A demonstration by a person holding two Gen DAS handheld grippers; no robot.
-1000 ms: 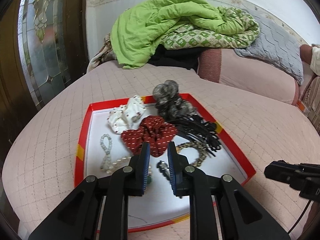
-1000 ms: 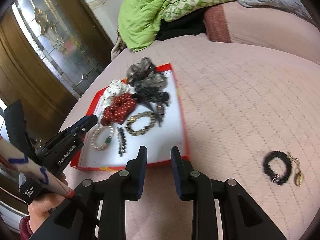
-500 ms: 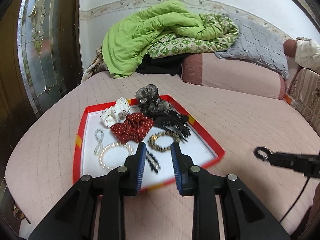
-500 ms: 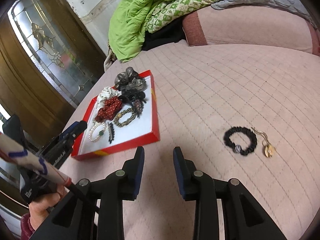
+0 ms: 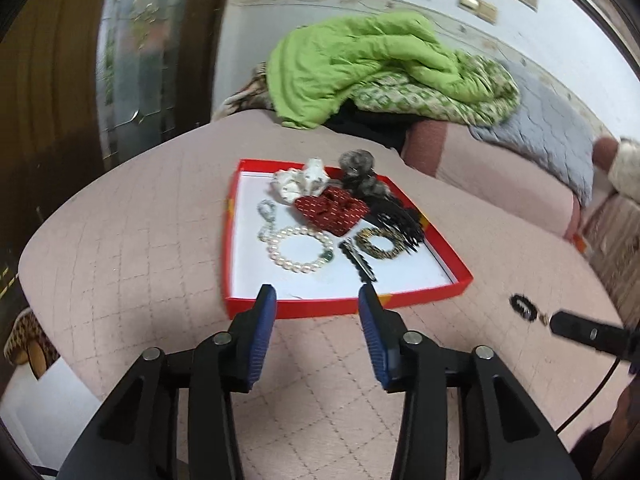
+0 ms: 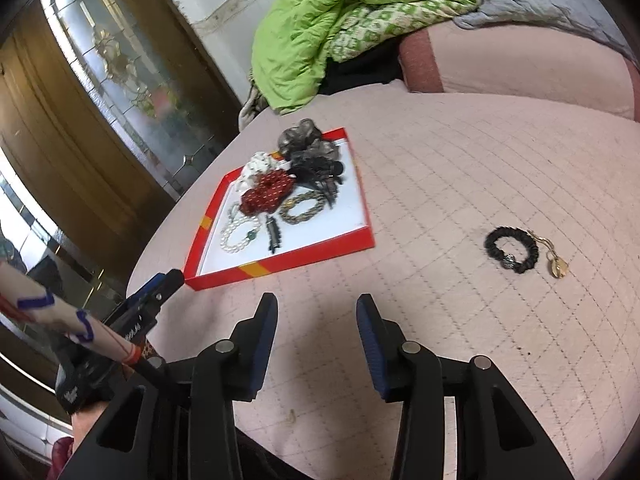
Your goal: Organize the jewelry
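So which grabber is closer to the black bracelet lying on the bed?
Right. The right gripper hangs open over the quilt, with the black bracelet just ahead to its right. The left gripper sits by the red tray, farther off.

Red-rimmed white tray (image 6: 362, 236) flat on the bed, holding a pearl bracelet (image 5: 298, 249), gold chain bracelet (image 6: 302, 209), red scrunchie (image 5: 331, 211) and black clips. Well apart, lying on the quilt: black bead bracelet (image 6: 510, 249), touching a gold pendant (image 6: 558, 268).

We saw soft, even daylight and faint shadows; the left wrist view was motion-blurred, especially the glass door (image 5: 136, 60); fisheye bending and dark vignetting framed both.
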